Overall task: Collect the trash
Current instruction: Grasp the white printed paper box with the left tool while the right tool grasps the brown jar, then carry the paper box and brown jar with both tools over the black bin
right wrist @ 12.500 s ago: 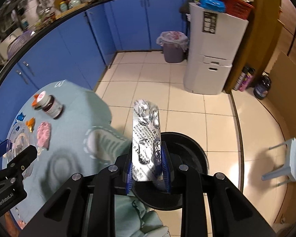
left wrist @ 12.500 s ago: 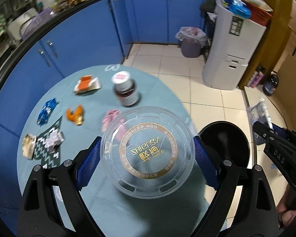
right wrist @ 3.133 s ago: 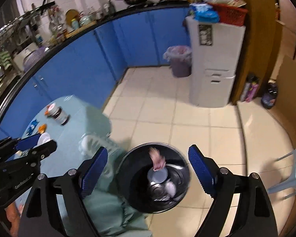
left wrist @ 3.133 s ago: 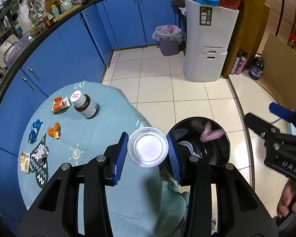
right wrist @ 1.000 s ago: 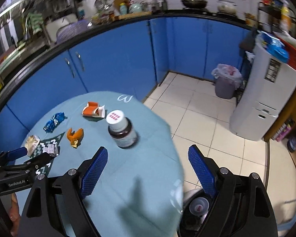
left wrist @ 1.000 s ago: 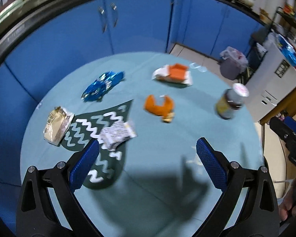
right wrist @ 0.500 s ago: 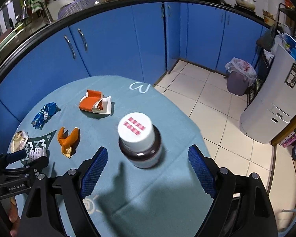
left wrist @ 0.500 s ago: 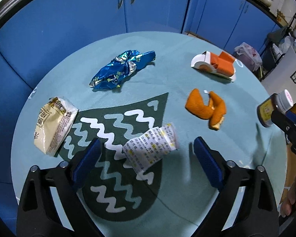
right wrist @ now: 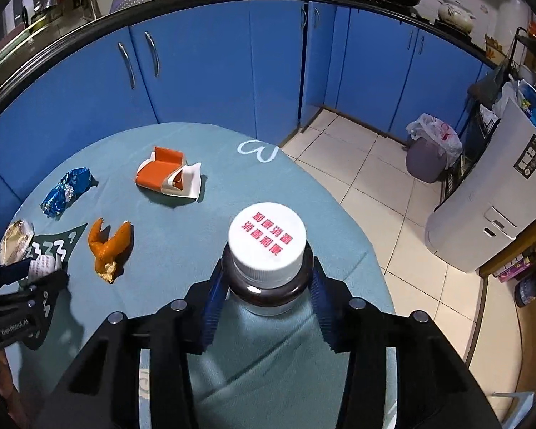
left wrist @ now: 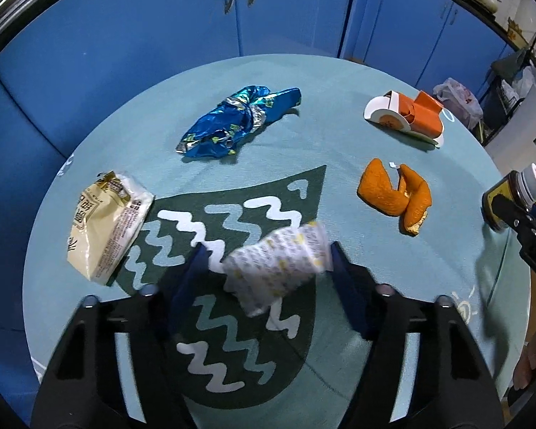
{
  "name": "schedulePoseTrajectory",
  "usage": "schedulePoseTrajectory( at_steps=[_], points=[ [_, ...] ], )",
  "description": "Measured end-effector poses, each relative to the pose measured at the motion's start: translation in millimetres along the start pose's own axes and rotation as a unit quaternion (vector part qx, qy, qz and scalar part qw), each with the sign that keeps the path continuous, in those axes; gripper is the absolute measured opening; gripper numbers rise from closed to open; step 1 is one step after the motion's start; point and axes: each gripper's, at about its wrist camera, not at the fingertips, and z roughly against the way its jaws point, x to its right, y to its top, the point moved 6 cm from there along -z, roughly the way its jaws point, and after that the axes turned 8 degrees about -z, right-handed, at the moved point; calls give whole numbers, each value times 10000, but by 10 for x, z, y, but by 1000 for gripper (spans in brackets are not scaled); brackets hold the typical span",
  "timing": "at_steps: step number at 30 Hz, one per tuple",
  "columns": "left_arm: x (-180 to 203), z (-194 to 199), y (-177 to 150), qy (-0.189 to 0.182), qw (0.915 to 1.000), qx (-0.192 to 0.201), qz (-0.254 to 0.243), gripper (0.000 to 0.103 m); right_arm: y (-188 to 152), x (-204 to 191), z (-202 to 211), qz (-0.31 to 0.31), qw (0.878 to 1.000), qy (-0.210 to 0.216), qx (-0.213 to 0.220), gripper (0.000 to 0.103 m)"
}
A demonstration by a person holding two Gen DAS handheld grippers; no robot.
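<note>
On the round teal table (left wrist: 339, 82) a white printed packet (left wrist: 278, 268) lies on a dark zigzag patch. My left gripper (left wrist: 268, 250) straddles it with closing jaws. Its right pad meets the packet's edge, while a small gap shows at the left pad. My right gripper (right wrist: 266, 268) is closing on a brown bottle with a white cap (right wrist: 268, 236), pads against its shoulders. Other trash lies around: a blue foil wrapper (left wrist: 232, 125), a beige packet (left wrist: 103, 221), orange peel (left wrist: 396, 196) and an orange-and-white carton (left wrist: 407, 114).
Blue cabinets (right wrist: 214, 71) curve behind the table. On the tiled floor to the right stand a grey bin with a plastic bag (right wrist: 428, 150) and a white appliance (right wrist: 500, 207). The table edge drops off just right of the bottle.
Both grippers came down closer to the table and both pairs of jaws narrowed, the left around the white packet, the right around the bottle.
</note>
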Motion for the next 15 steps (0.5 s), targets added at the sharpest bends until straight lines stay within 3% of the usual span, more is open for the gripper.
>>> schedulePoseTrajectory(
  at_steps=[4, 15],
  points=[
    [-59, 44, -27, -38, 10000, -41, 49, 38, -51, 0, 76, -23, 10000, -1, 3, 44],
    [37, 413, -131, -103, 9998, 165, -12, 36, -123, 99, 477, -98, 9997, -22, 213, 44]
  ],
)
